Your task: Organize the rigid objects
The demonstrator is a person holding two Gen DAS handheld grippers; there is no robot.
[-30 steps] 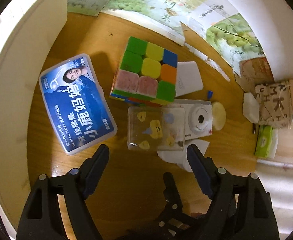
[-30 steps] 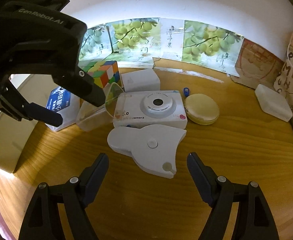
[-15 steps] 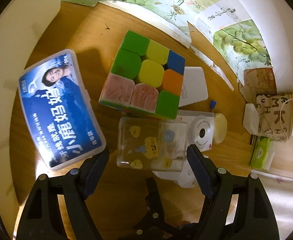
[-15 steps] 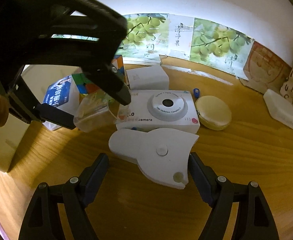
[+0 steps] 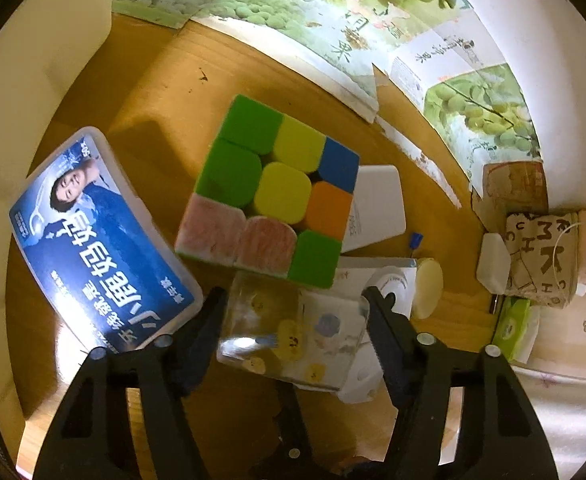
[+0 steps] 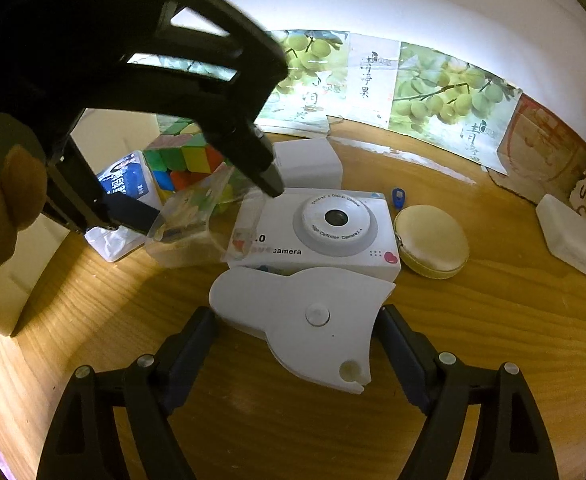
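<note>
While closing, left gripper (image 5: 293,316) brackets the clear box (image 5: 293,332) (pads touching).

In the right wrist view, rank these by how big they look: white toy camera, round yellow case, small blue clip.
1. white toy camera, largest.
2. round yellow case, clearly smaller, beside it at similar depth.
3. small blue clip, tiny, slightly farther back, though that hardly explains the gap.

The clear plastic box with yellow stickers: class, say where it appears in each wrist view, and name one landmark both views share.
Left wrist view: the clear plastic box sits low centre, between the fingers of the left gripper, just below the puzzle cube.
Right wrist view: the box is left of centre, beside the white toy camera.
Shared landmark: the puzzle cube.
</note>
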